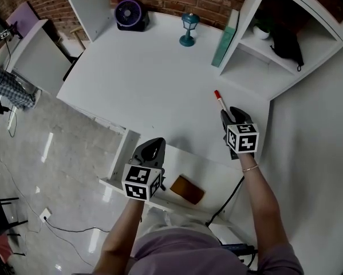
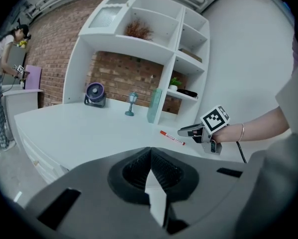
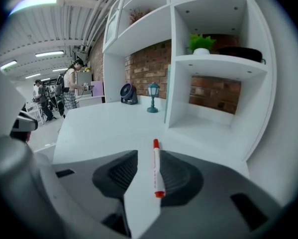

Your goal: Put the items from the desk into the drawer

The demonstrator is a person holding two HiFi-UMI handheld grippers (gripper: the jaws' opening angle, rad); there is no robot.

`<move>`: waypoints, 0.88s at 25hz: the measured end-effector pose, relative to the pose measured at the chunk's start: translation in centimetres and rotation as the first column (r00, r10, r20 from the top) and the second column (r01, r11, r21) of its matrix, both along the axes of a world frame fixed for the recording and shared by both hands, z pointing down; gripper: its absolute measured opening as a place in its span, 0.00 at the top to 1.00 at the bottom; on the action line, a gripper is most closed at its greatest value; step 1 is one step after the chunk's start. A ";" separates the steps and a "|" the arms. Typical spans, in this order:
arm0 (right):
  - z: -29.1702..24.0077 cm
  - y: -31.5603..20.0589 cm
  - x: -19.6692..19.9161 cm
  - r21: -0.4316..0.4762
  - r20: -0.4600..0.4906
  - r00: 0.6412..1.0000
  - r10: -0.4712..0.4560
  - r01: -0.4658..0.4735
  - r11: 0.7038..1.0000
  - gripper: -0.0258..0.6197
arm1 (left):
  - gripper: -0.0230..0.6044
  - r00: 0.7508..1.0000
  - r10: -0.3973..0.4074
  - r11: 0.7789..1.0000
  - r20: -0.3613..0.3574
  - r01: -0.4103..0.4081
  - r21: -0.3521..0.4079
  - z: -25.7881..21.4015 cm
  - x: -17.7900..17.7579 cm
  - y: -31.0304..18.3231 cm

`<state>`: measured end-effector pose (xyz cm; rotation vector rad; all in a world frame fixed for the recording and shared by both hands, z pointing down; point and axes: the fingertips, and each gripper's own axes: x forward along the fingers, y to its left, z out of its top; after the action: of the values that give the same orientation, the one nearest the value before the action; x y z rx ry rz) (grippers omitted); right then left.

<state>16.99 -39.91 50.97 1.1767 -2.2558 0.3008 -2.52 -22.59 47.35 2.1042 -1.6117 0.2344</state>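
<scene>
The right hand-held gripper (image 3: 151, 155) has its jaws apart with a red-capped marker (image 3: 156, 167) lying lengthwise between them on the white counter (image 1: 148, 73). The pads don't press it, so this looks like the reach-and-grasp step. The next move calls for closing squarely on the barrel, lifting, then carrying it to the drawer (image 1: 121, 156). The marker rests just in front of the white shelf unit (image 1: 261, 55), near its lowest open bay. The left hand-held gripper (image 1: 153, 148), well apart from the shelf unit, hovers over the open drawer with its jaws together on nothing. Only the head view shows the drawer, which is pulled out at the counter edge farthest from the shelf unit, with a flat brown item (image 1: 187, 189) inside. Only the right gripper view shows how the marker sits between the jaws. The left gripper view shows that gripper side-on, with the marker pointing away from it. A small fan (image 1: 129, 13) and a teal lantern (image 1: 188, 28) stand beside the shelf unit along the brick wall.
</scene>
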 end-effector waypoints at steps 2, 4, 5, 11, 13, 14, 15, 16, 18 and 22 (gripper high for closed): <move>0.8 -0.5 0.1 -0.010 -0.013 1.000 -0.001 0.001 1.000 0.74 | 0.97 1.000 -0.007 1.000 0.002 0.007 -0.006 0.2 0.0 -0.2; 1.5 -1.1 0.2 -0.017 -0.020 1.000 0.001 -0.002 1.000 0.74 | 0.97 1.000 -0.013 1.000 0.006 0.013 -0.012 0.6 0.0 -0.4; 1.8 -1.3 0.1 -0.022 -0.021 1.000 0.002 -0.003 1.000 0.74 | 0.97 1.000 -0.016 1.000 0.007 0.016 -0.015 0.7 0.0 -0.5; 3.6 -2.6 0.0 -0.057 -0.054 0.998 -0.011 0.008 0.998 0.74 | 0.97 0.999 -0.031 0.999 0.012 0.032 -0.017 0.8 0.0 -1.1; 4.1 -2.9 0.1 -0.068 -0.069 0.997 -0.018 0.013 0.998 0.74 | 0.97 0.999 -0.034 0.999 0.012 0.034 -0.018 0.9 0.1 -1.3; 4.3 -3.0 0.1 -0.075 -0.075 0.997 -0.020 0.015 0.997 0.74 | 0.97 0.999 -0.033 0.999 0.013 0.033 -0.019 0.9 0.2 -1.4; 4.5 -3.1 0.2 -0.083 -0.081 0.996 -0.023 0.017 0.996 0.74 | 0.97 0.999 -0.032 0.999 0.013 0.032 -0.019 0.9 0.3 -1.5; 4.8 -3.2 0.3 -0.091 -0.085 0.996 -0.026 0.018 0.996 0.74 | 0.97 0.999 -0.031 0.999 0.012 0.032 -0.020 1.0 0.4 -1.6; 5.2 -3.1 0.5 -0.109 -0.087 0.996 -0.026 0.016 0.994 0.74 | 0.97 0.999 -0.032 0.999 0.010 0.032 -0.023 1.1 0.7 -1.7; 5.8 -2.8 0.7 -0.123 -0.100 0.995 -0.031 0.018 0.992 0.76 | 0.97 0.999 -0.033 0.999 0.012 0.033 -0.029 1.3 0.7 -1.7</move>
<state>17.67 -42.76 56.75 1.0764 -2.1310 0.3555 -1.81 -24.29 48.62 2.0564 -1.6381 0.2576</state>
